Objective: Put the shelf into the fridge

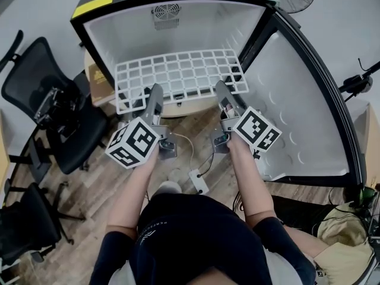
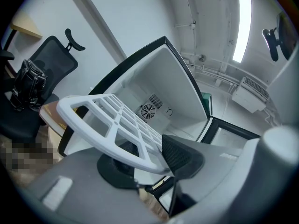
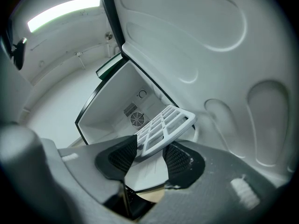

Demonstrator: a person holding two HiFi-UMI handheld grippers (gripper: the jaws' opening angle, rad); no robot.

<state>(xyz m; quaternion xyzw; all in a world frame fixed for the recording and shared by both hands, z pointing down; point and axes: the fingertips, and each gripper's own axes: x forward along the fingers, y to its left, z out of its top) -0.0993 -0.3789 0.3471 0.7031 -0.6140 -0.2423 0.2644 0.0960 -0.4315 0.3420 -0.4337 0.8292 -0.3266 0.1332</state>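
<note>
The white grid shelf (image 1: pixel 178 76) lies nearly level at the mouth of the open fridge (image 1: pixel 119 28), its far edge inside the white cavity. Its near edge sticks out toward me. My left gripper (image 1: pixel 153 95) is shut on the near edge left of centre, and my right gripper (image 1: pixel 224 94) is shut on it right of centre. In the left gripper view the shelf (image 2: pixel 107 120) runs out from between the dark pads (image 2: pixel 180 155) toward the fridge's back fan. In the right gripper view the shelf (image 3: pixel 163 127) is pinched between both pads (image 3: pixel 122 155).
The fridge door (image 1: pixel 303 111) stands wide open on the right. A fan grille (image 1: pixel 166 12) sits high on the back wall. Black office chairs (image 1: pixel 53 111) crowd the left. A power strip (image 1: pixel 199 181) with cables lies on the wooden floor near my feet.
</note>
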